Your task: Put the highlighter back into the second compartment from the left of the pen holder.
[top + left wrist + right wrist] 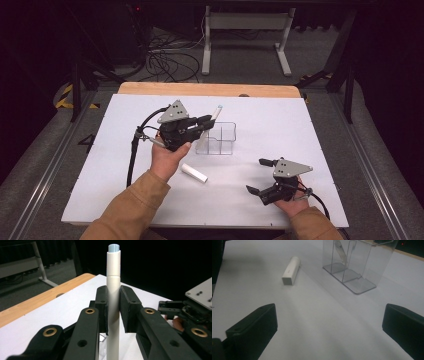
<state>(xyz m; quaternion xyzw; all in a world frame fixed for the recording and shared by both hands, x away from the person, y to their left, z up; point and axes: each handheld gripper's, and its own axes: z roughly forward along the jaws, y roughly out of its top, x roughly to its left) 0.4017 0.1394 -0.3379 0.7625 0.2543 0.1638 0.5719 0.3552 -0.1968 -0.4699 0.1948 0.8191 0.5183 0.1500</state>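
Observation:
A long white marker [113, 285] with a pale blue tip stands between the pads of my left gripper [113, 308], which is shut on its barrel. In the high view the left gripper [204, 122] hangs at the left side of a clear divided organizer [223, 131]. The marker [216, 112] leans there, its lower end down inside a left compartment. The right gripper view shows that lower end [341, 252] through the clear wall. A short white cap-like piece [194, 173] lies on the table in front of the organizer. My right gripper [259, 176] rests open at the front right, nothing between its jaws.
The white table top [280, 125] has a wooden strip along its far edge [210, 89]. Beyond it stand a desk frame and cables on the floor. The right gripper view faces the white piece [291, 270] and the organizer [359, 270] across bare table.

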